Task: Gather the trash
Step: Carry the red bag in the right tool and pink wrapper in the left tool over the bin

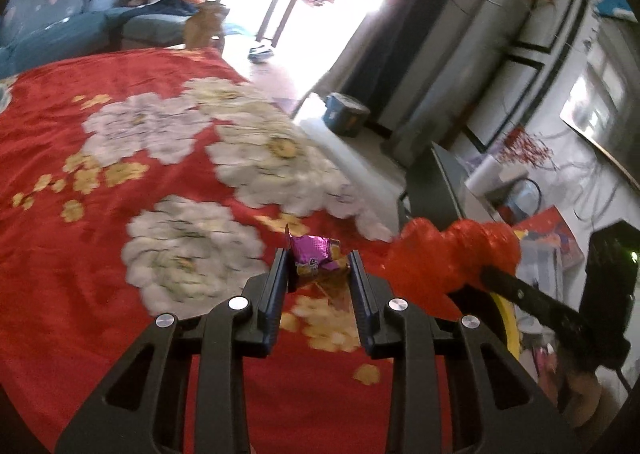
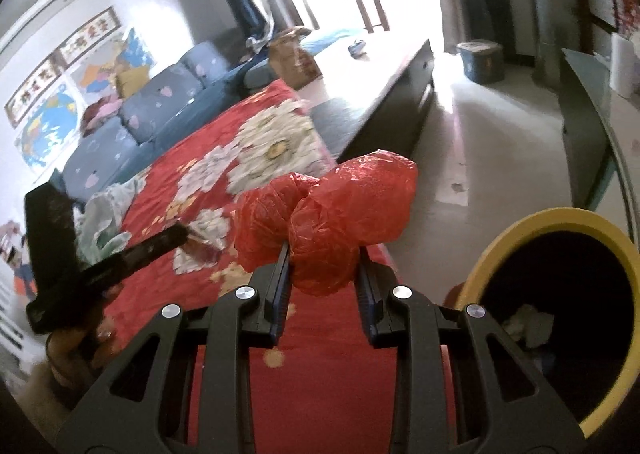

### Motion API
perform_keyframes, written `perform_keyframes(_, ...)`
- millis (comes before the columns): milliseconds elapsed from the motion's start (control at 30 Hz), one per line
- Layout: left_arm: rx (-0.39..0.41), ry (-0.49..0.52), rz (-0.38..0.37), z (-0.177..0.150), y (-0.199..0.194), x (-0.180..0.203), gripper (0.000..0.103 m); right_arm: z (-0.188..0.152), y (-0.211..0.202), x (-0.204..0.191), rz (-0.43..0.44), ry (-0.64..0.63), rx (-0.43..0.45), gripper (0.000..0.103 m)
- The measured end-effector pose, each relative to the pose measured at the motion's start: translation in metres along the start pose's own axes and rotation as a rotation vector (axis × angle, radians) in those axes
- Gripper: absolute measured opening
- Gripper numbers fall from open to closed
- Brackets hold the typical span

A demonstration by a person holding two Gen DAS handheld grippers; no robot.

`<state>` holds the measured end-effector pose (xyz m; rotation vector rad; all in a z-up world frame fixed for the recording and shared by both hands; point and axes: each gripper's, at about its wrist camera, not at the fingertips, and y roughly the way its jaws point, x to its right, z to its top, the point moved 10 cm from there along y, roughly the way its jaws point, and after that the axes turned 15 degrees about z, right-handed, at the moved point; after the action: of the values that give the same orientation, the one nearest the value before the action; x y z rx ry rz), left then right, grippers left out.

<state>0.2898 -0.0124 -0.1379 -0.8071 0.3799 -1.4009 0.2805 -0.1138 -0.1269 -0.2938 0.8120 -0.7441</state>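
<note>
My left gripper [image 1: 319,260] is shut on a purple and gold snack wrapper [image 1: 314,256], held above the red flowered cloth [image 1: 100,238]. My right gripper [image 2: 323,256] is shut on a crumpled red plastic bag [image 2: 332,210], also seen at the right of the left wrist view [image 1: 452,254]. A yellow-rimmed trash bin [image 2: 532,226] with dark inside stands at the lower right of the right wrist view, with some white trash in it. The left gripper shows as a dark blurred shape at the left of the right wrist view [image 2: 176,234].
A pale crumpled cloth [image 2: 108,214] lies on the red cloth near a blue sofa [image 2: 160,106]. A dark low table [image 2: 400,94], a blue storage box [image 2: 482,60] and a grey cabinet [image 2: 588,114] stand on the pale floor.
</note>
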Motion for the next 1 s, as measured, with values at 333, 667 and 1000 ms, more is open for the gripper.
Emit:
perform_keyframes(333,0.004,0.119,-0.063,-0.015,-0.013,0.058,0.029,0.002,-0.039,0.035,-0.064,0.050,0.061,0.023)
perform_keyframes(667,0.015,0.190,-0.105,-0.023,-0.025,0.095,0.029,-0.002,-0.071,0.061,-0.127,0.088,0.109,0.023)
perform_keyframes(1000,0.009,0.271,-0.152,-0.040,-0.032,0.136,0.029,-0.001,-0.109,0.090,-0.215,0.111,0.165,0.023)
